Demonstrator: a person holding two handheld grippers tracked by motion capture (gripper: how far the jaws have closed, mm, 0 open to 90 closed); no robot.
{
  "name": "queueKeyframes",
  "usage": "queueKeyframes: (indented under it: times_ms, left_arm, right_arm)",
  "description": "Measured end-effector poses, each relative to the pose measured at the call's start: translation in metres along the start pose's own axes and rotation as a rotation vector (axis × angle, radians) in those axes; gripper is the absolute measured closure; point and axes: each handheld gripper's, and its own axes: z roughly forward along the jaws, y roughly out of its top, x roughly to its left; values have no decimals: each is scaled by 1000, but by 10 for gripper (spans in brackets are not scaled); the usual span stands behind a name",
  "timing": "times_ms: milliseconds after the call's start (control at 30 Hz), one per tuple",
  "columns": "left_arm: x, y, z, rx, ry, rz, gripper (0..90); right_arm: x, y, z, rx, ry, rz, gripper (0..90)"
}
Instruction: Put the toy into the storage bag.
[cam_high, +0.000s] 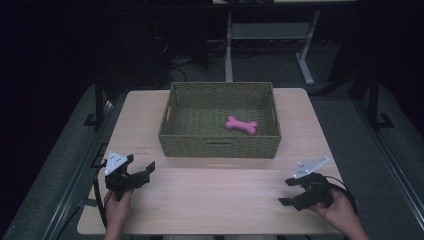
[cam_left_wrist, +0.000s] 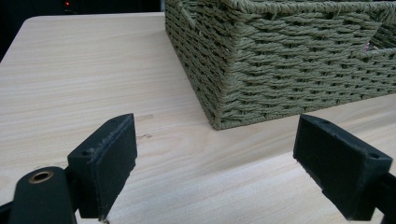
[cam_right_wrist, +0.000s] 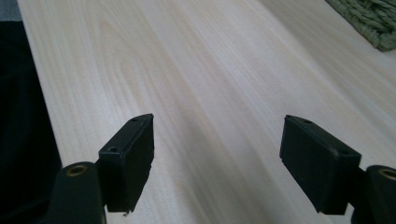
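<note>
While pink bone toy (cam_high: 242, 125) lies in woven basket (cam_high: 218, 145), your left gripper (cam_high: 139, 171) and right gripper (cam_high: 292, 191) rest spread, empty; probably between steps, next reach unclear.

Left gripper (cam_high: 140, 164): black body, flat grey three-cornered plate on top with small dark holes, black cable trailing from the rear. Right gripper (cam_high: 289, 192): same build, grey plate, looped black cable. Jaws: black rectangular blocks, matte pads, a small screw hole in each top face, brass-coloured eyelets at the base. Forearms bare, no sleeves visible.
</note>
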Motion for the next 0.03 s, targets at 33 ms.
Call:
queueKeyframes:
  times_ms: [33]
  left_arm:
    - [0,0,0,-2,0,-1,130]
  right_arm:
    - [2,-2,0,-9,0,0,257]
